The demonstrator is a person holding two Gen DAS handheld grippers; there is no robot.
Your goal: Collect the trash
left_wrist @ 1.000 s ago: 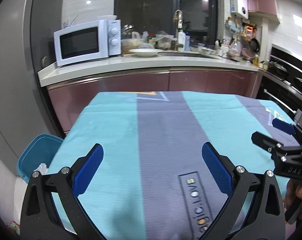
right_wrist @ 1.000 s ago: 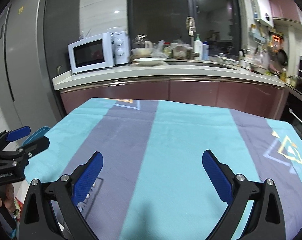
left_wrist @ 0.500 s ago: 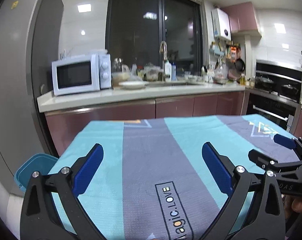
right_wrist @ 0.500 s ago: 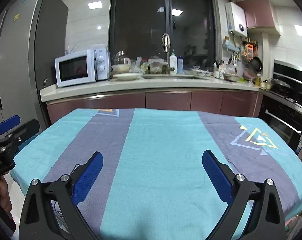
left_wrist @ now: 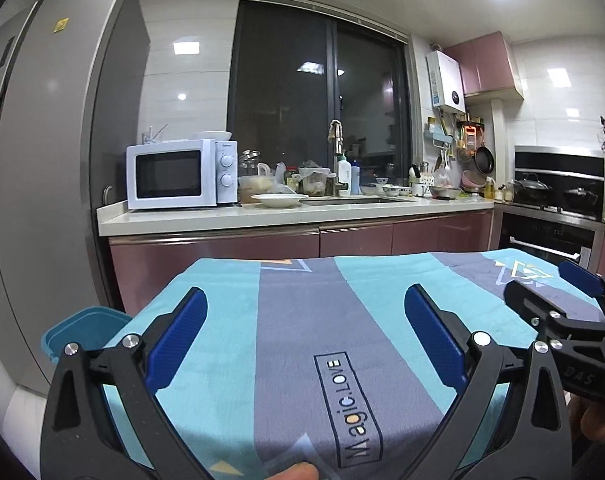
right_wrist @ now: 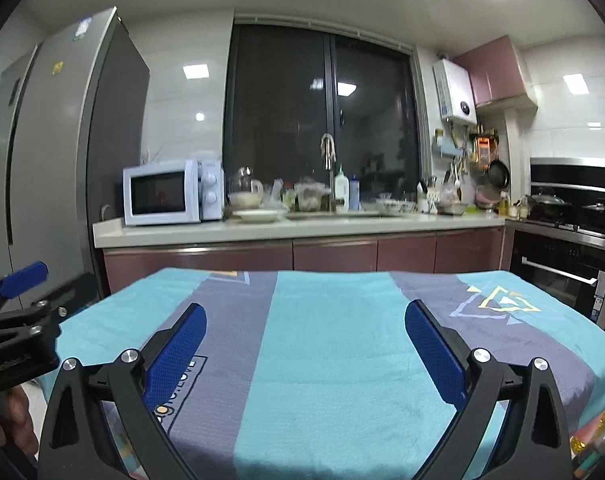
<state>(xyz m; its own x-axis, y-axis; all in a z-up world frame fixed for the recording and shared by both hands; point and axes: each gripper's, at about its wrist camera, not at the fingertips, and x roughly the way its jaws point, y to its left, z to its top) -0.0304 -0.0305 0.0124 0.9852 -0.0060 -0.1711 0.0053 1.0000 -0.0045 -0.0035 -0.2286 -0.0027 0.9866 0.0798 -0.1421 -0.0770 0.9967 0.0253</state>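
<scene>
- The desk [left_wrist: 302, 320] wears a turquoise-and-grey striped cloth printed "Magic.LOVE"; its near edge is cut off by the bottom of both wrist views, and no trash shows on the visible cloth.
- A tall grey fridge [left_wrist: 42, 180] fills the left; its top and left side run out of the picture.
- The kitchen counter [left_wrist: 262, 216] behind holds a white microwave [left_wrist: 178, 174], a white plate [left_wrist: 279, 199] and a crowd of jars and bottles too small to tell apart.
- The left claw [left_wrist: 305, 336] is released, blue pads spread wide over the cloth, nothing between them.
- The right claw [right_wrist: 305, 340] is likewise spread and empty; in the left view it appears only partly at the right border.
- A blue bin [left_wrist: 82, 332] sits beside the desk's left corner, mostly hidden behind the cloth and the claw's frame; its contents cannot be seen.
- A fingertip [left_wrist: 294, 472] pokes in at the bottom edge, cut off.
- Something colourful [right_wrist: 594, 444] at the lower right of the right view is too clipped to identify.
</scene>
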